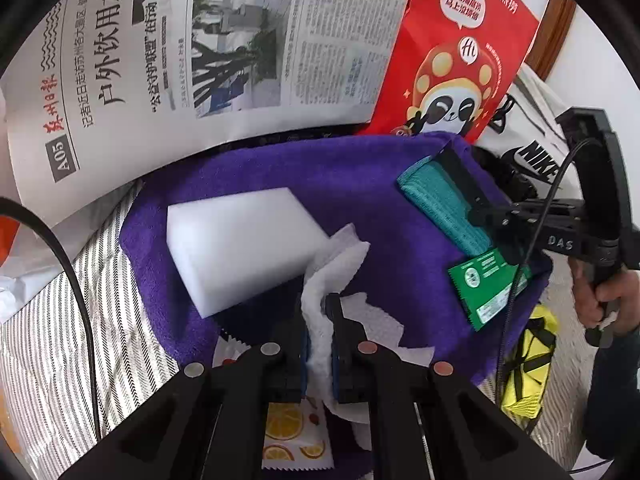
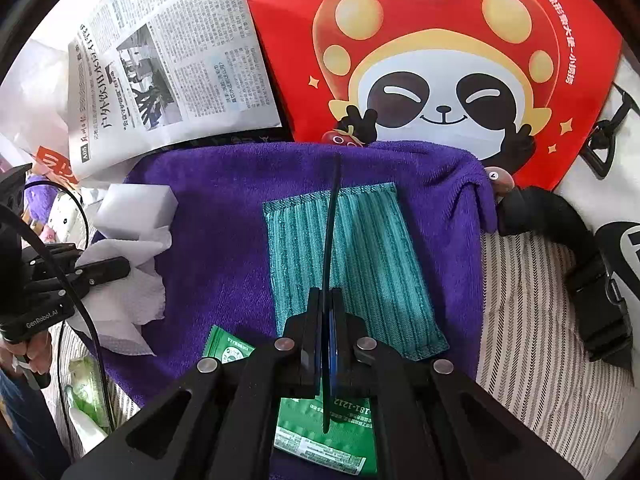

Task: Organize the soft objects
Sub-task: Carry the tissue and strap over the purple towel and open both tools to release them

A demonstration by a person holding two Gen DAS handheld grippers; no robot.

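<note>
Left tongs (image 1: 316,320) pinch the tissue (image 1: 340,264) over the purple towel (image 1: 256,168), hiding its lower folds. Right tongs (image 2: 326,312) press together, empty, masking the teal cloth (image 2: 372,256), which runs lengthwise away.

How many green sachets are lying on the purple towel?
1: the green sachet lies on the purple towel beside the teal cloth, under the right gripper; more may be hidden.

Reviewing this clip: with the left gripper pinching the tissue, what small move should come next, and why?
Probably lower the left gripper and release the white tissue onto the purple towel beside the white sponge, since its jaws clamp it just above the towel.
</note>
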